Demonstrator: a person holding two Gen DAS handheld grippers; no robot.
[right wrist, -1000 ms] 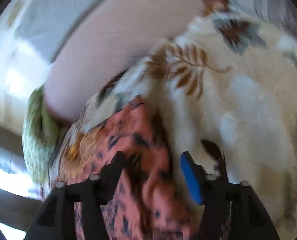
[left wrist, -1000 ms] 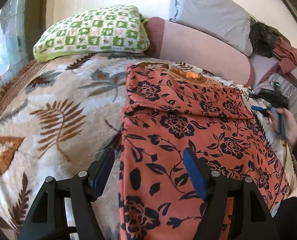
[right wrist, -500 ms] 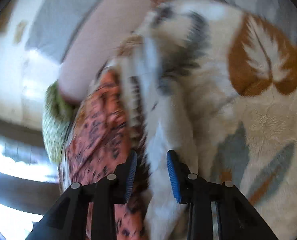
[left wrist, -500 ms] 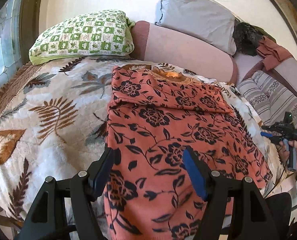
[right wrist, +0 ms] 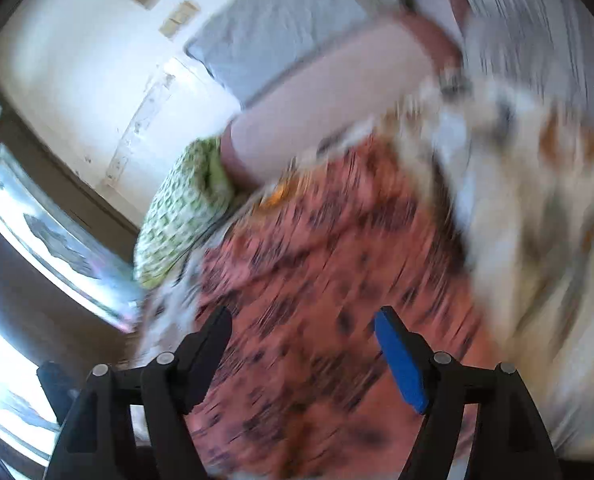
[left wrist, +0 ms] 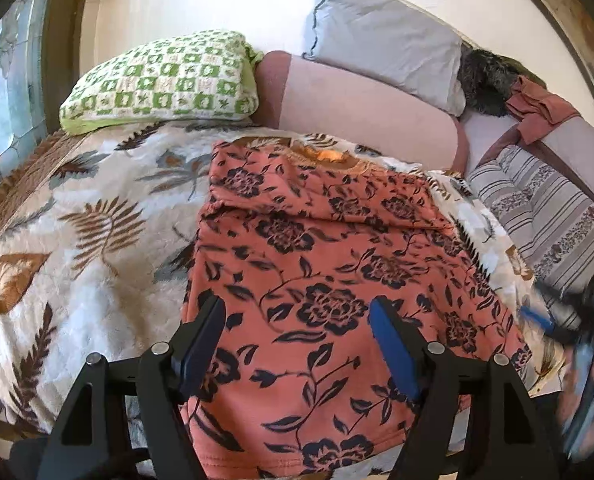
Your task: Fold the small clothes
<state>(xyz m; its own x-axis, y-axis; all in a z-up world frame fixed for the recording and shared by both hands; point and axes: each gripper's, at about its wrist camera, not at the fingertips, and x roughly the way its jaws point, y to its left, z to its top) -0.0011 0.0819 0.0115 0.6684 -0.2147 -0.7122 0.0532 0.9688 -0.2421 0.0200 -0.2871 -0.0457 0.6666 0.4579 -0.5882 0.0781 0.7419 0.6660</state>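
left gripper jaws opening, nothing between them, hovering above the near hem. right gripper jaws opening too, empty, view blurred. coral floral garment flat on the leaf-print blanket of the bed, top edge folded over. risk: snagging plush blanket along with the hem, dragging the fold crooked.

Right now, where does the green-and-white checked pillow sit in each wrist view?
Left wrist: green-and-white checked pillow upper left, behind the salmon floral garment.
Right wrist: blurred, left of centre, above the garment.
Shared landmark: the pink bolster beside the pillow.
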